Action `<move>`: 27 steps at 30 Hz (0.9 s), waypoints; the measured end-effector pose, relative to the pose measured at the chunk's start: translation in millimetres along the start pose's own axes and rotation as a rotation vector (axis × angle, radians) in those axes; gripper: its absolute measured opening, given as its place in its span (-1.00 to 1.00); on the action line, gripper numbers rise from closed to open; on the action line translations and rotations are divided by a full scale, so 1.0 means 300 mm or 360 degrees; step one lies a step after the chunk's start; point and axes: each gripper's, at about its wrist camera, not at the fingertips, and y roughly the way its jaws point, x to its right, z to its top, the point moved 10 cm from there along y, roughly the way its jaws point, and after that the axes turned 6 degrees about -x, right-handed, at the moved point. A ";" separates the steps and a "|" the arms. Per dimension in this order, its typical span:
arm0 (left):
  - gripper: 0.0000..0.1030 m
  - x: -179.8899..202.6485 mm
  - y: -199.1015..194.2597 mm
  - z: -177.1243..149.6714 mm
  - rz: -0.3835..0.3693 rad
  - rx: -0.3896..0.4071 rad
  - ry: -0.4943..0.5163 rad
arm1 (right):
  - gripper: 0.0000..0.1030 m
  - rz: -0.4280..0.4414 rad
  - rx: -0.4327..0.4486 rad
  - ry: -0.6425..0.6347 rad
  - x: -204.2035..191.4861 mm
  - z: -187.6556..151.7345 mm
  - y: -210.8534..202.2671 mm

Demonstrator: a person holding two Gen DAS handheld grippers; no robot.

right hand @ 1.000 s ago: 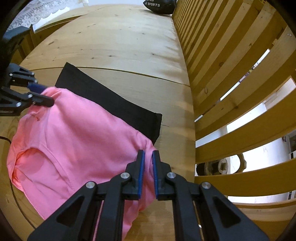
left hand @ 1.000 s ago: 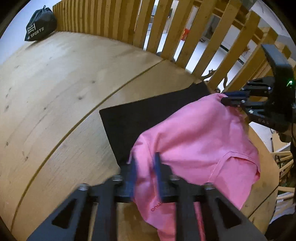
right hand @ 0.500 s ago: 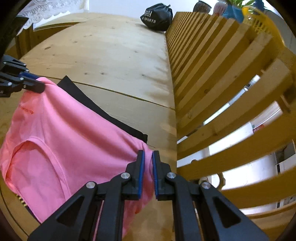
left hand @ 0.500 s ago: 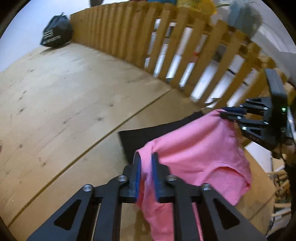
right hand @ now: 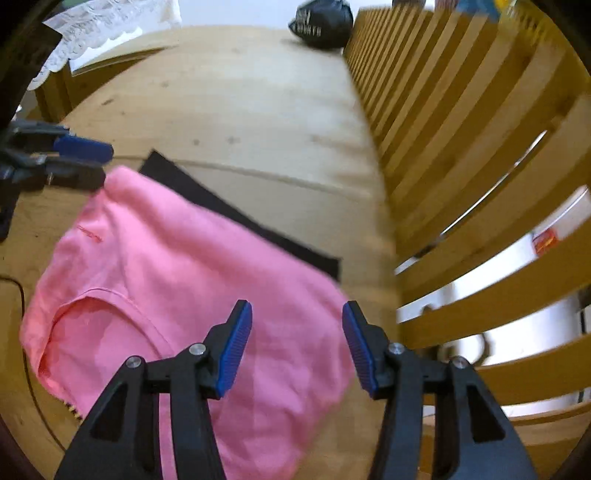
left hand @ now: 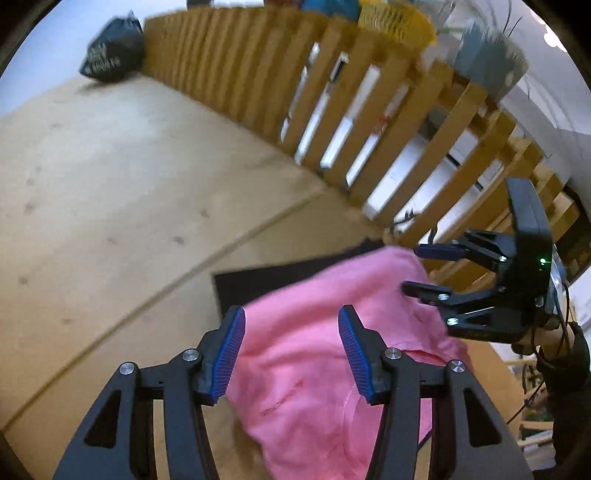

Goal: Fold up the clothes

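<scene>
Left gripper [left hand: 291, 350]: jaws opening, blue ribbed pads apart; no pad presses on cloth.
Left fingers [left hand: 229, 354]: the near edge of the pink garment [left hand: 332, 354] lies below and between them, seen through the gap, not pinched.
Right gripper [right hand: 297, 347]: jaws opening, pads spread; nothing clamped.
Right fingers [right hand: 236, 347]: pink cloth sits under the left-hand pad and across most of the gap; the right-hand pad is past the garment's edge, over bare wood.
Pink garment: lies loose on the wooden table [right hand: 240, 110], rumpled; a curved seam shows near its lower left in the right wrist view. Small red lettering is visible; too blurred to read.
Black cloth [right hand: 207, 192]: flat beneath the pink garment, its far edge and corner showing beyond it.
Grippers relative to each other: at opposite corners of the garment, each visible in the other's view.
Slatted wooden railing [right hand: 461, 155]: runs along the table edge.
Black bag [right hand: 321, 22]: at the table's far end, against the railing.
</scene>
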 end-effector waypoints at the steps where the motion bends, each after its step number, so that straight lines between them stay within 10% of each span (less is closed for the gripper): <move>1: 0.00 -0.041 0.033 -0.018 0.0118 -0.0067 -0.0006 | -0.02 -0.0011 -0.0035 -0.0007 0.003 -0.009 0.035; 3: 0.04 -0.150 0.057 -0.069 0.0417 -0.0202 -0.0014 | -0.02 -0.0049 -0.0062 -0.0014 0.022 -0.026 0.061; 7: 0.00 -0.135 -0.075 -0.078 0.0450 -0.0087 0.0026 | -0.02 -0.0017 -0.0025 0.0010 0.025 -0.043 -0.036; 14: 0.06 0.180 -0.082 -0.257 0.0166 -0.0237 0.0413 | -0.01 0.0193 -0.0013 0.0019 -0.057 -0.181 -0.140; 17: 0.18 0.168 0.013 -0.386 0.0278 -0.0439 0.0562 | -0.01 0.0227 -0.0122 -0.0069 -0.120 -0.286 -0.077; 27: 0.22 0.188 -0.117 -0.363 0.0176 -0.0356 0.0530 | 0.03 0.0271 -0.0040 0.0051 -0.032 -0.294 -0.152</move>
